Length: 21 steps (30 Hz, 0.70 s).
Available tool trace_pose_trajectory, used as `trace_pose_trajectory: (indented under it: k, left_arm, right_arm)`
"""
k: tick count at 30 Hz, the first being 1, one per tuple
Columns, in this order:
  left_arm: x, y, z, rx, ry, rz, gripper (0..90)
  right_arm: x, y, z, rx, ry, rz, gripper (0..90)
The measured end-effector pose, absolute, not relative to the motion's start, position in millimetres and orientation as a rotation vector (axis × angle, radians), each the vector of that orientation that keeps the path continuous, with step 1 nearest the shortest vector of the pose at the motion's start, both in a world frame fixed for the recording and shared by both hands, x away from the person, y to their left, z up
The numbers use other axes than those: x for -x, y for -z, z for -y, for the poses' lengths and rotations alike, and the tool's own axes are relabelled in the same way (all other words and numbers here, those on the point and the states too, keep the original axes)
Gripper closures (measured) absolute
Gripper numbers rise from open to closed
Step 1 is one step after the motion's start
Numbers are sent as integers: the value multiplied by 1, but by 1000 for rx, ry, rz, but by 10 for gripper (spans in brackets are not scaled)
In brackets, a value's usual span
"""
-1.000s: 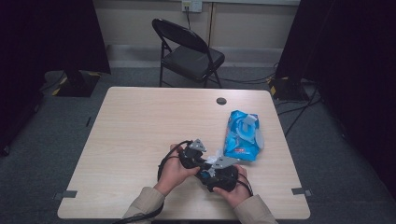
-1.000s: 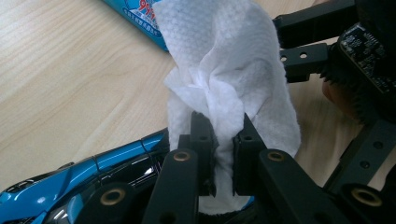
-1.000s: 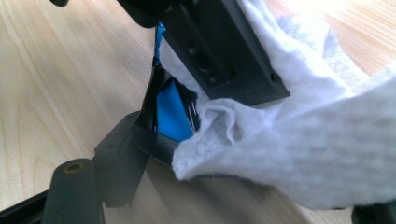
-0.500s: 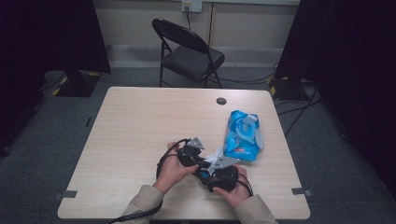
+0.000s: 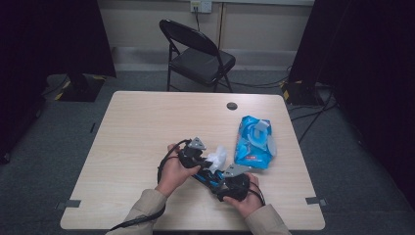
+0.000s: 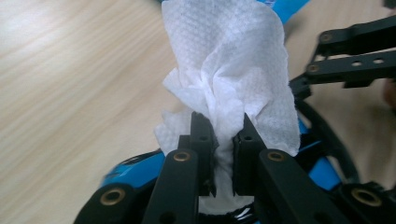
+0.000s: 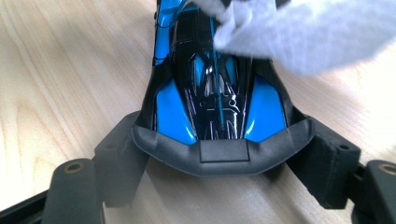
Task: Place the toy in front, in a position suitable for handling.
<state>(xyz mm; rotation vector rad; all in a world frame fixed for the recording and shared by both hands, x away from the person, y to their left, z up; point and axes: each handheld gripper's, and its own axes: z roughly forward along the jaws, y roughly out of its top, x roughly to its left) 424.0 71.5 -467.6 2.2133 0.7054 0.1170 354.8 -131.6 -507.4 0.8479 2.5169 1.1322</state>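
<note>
This looks like a lab or studio set up for recording, not a home. A plain light-wood table (image 5: 147, 132) stands alone on grey carpet (image 5: 44, 161), with black curtains (image 5: 54, 34) hanging beyond its far left and far right corners. Behind the table a black folding chair (image 5: 198, 56) faces a bare wall with a power outlet (image 5: 200, 6), cables (image 5: 308, 105) trail off the table's right side, and tape marks (image 5: 68, 203) lie by its near corners.
</note>
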Motion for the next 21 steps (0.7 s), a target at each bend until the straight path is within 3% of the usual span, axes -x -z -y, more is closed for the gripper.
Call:
trace_pose_trajectory:
  k: [21]
  left_arm:
    - [-435,475,-98,-2184,-128,-789,823]
  right_arm:
    - [-355,507,132,-850,-1132,-2517,250]
